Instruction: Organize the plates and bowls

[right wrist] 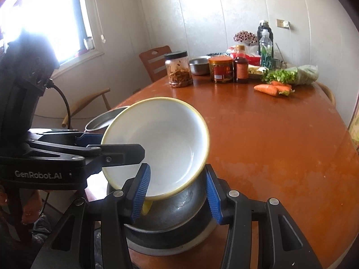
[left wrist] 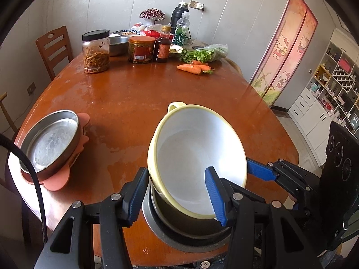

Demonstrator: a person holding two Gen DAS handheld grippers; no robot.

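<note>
1. Nearest our left gripper [left wrist: 177, 196] sits a steel bowl [left wrist: 179, 231], directly beneath its blue fingers [left wrist: 136, 196] at the tabletop [left wrist: 134, 103] edge.
2. We hold a white bowl with a yellow rim [left wrist: 197, 157] tilted over that steel bowl, its lower edge dipping inside it and its small yellow handle pointing away from the left fingers.
3. Our left gripper's fingers stand at a moderate gap, one pad outside the white bowl's wall and the other inside, clamping its rim.
4. Our right gripper [right wrist: 178, 192] also grips the white bowl with a yellow rim [right wrist: 161, 141], one finger inside the bowl and the other against the outside; its fingertip [left wrist: 260, 170] shows to the right of the left fingers, against the bowl's outer wall.
5. From the right wrist view, the left gripper [right wrist: 107, 154] reaches in from the left onto the bowl's rim.
6. Well to the left of the left fingers, a steel pan [left wrist: 50, 143] rests on a stack of salmon-coloured plates [left wrist: 60, 179].
7. Far beyond the fingers stand a black-lidded jar [left wrist: 96, 51], a red-labelled jar [left wrist: 141, 49] and a sauce bottle [left wrist: 163, 46], with carrots [left wrist: 194, 67] and greens [left wrist: 206, 53] to their right.
</note>
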